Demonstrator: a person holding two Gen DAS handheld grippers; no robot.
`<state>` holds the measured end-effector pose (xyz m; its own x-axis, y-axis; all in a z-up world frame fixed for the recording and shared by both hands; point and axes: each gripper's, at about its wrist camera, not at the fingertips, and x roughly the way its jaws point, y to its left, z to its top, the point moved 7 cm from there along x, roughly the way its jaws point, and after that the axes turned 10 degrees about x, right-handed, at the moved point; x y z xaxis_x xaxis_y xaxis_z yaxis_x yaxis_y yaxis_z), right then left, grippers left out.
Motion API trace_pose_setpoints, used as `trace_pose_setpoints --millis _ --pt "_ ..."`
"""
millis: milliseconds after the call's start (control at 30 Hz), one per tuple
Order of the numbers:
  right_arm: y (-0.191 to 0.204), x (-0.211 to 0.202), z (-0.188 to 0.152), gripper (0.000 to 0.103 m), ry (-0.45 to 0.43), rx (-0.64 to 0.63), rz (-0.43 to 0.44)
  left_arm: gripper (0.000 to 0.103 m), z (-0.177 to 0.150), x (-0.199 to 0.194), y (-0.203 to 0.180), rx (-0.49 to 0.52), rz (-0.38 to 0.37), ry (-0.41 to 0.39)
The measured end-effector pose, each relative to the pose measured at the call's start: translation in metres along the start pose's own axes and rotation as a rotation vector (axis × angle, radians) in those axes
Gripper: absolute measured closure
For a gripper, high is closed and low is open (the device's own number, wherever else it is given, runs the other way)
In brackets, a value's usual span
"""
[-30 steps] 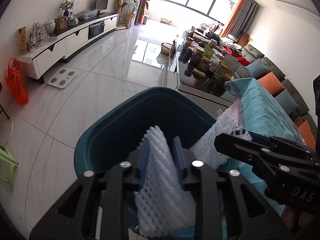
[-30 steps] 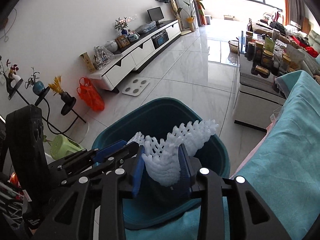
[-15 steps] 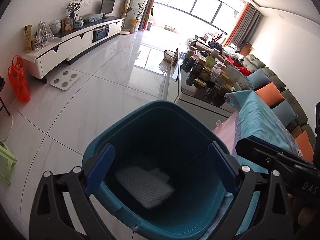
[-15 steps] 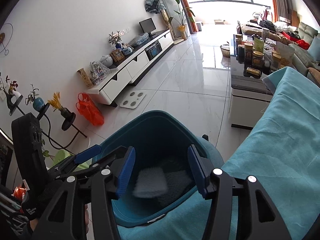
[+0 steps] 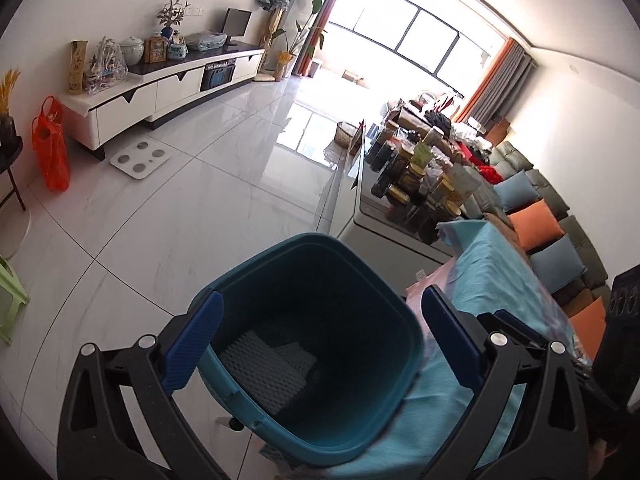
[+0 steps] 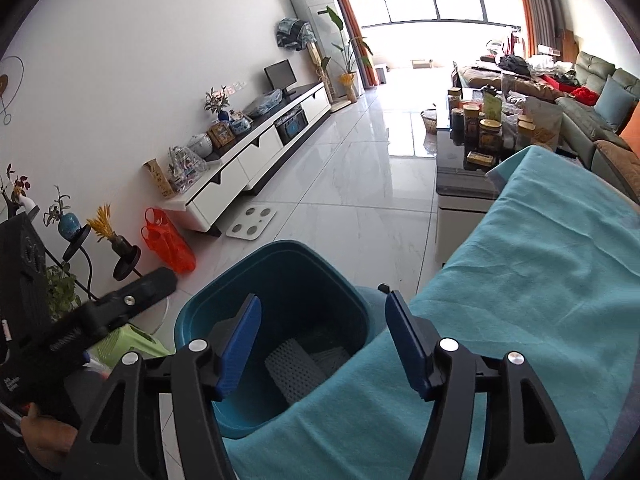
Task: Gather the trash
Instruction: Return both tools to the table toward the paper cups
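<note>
Both claws wide above bin (image 5: 360, 264).

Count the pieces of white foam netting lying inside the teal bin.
2. One foam net lies on the bin's floor toward the left; a second sits beside it, partly tucked under. Others could be hidden beneath them or behind the near wall.

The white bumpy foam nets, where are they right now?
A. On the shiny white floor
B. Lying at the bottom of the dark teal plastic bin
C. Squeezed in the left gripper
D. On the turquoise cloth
B: the white bumpy foam nets lie at the bottom of the dark teal plastic bin, and nothing sits between either gripper's blue pads.
</note>
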<state>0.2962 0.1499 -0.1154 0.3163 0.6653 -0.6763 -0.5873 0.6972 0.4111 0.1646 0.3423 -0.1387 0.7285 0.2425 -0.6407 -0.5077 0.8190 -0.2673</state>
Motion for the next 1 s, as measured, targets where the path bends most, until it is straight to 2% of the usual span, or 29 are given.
trace_pose_setpoints --millis 100,267,533,600,733,1000 --pt "-0.006 -0.022 0.002 0.025 -0.065 -0.012 -0.017 0.005 0.007 -0.023 -0.017 0.049 -0.009 -0.063" --pt "-0.018 -0.069 0.0 0.008 -0.202 -0.032 -0.055 0.005 0.019 -0.074 -0.066 0.191 -0.027 -0.246" --pt "-0.059 -0.159 -0.014 0.007 -0.417 -0.016 -0.149 0.006 0.017 -0.129 -0.156 0.4 -0.095 -0.387" --pt "-0.073 -0.182 -0.021 0.007 -0.46 -0.007 -0.174 0.006 0.012 -0.134 -0.181 0.449 -0.109 -0.39" --pt "-0.105 -0.227 -0.039 0.007 -0.544 0.024 -0.247 0.006 -0.004 -0.132 -0.225 0.485 -0.195 -0.356" --pt "-0.165 -0.301 -0.086 0.007 -0.655 0.09 -0.431 0.006 -0.061 -0.13 -0.314 0.577 -0.386 -0.274"
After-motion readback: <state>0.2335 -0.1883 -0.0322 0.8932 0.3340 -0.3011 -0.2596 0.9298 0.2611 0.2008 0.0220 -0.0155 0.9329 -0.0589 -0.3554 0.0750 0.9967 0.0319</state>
